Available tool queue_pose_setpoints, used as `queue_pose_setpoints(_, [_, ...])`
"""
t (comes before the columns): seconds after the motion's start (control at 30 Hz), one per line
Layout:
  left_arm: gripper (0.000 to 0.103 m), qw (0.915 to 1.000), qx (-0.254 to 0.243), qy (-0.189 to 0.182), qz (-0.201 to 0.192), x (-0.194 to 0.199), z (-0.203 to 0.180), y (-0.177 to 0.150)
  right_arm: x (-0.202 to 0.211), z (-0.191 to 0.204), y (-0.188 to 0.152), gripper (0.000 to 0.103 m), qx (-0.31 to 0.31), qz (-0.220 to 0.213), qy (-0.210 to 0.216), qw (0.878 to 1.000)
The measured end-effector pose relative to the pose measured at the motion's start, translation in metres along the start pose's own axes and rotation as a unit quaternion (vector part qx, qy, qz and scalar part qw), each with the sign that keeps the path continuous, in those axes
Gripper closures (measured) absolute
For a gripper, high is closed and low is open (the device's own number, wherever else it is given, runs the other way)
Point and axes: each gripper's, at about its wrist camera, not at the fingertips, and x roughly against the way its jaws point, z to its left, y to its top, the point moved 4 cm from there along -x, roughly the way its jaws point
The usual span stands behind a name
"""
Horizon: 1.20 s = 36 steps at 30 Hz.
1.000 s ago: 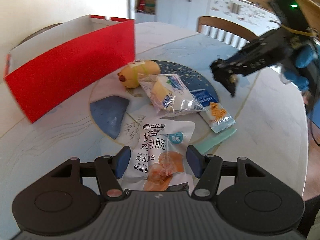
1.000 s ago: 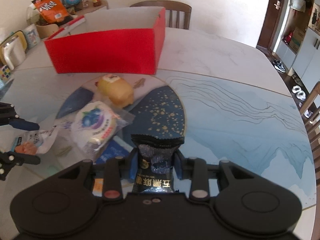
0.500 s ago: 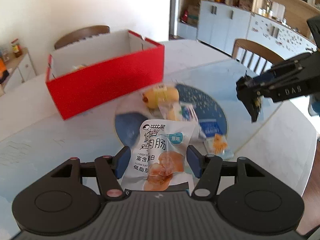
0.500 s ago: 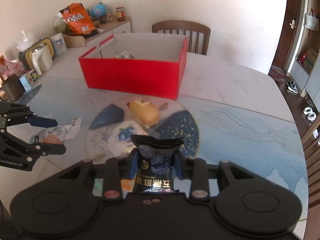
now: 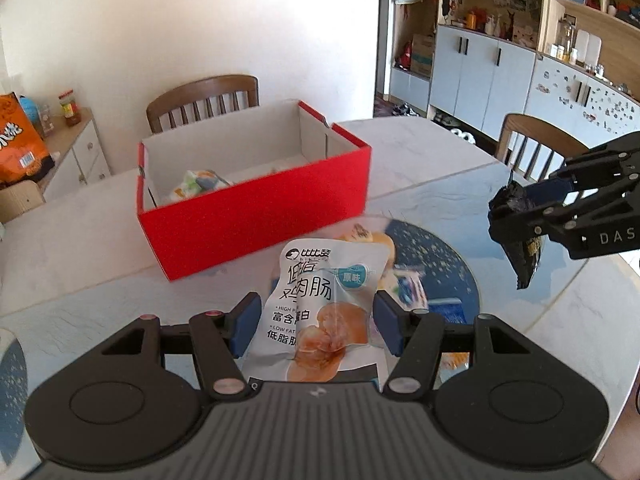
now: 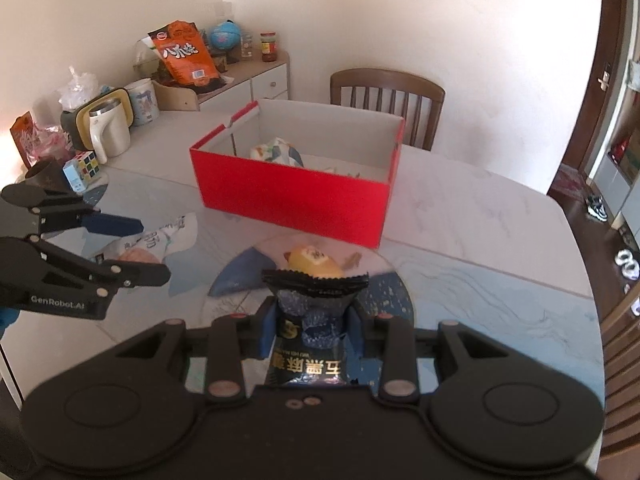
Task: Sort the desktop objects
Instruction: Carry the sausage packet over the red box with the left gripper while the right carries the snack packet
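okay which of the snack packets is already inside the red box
The pale packet with blue and orange print, lying in the red box. The white sausage packet and black packet are held in jaws; the yellow one lies on the table.

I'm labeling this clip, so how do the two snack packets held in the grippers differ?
The white packet in the left gripper is pale, with an orange food picture; the black packet in the right gripper is dark with gold print. The white packet looks wider and flatter; the black packet is narrower and crinkled. Both are clamped, off the table.
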Motion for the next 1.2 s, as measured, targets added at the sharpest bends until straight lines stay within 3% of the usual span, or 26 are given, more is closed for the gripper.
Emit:
queue_pose_setpoints(0.7, [0.043, 0.9994, 0.0, 0.029, -0.019, -0.03, 0.064, 0.093, -0.048, -0.014, 0.095, 0.068, -0.036, 0.012, 0.004, 0.999])
queue_pose_setpoints(1.2, [0.043, 0.9984, 0.004, 0.049, -0.027, -0.07, 0.103, 0.15, -0.082, -0.025, 0.149, 0.068, -0.023, 0.007, -0.022, 0.999])
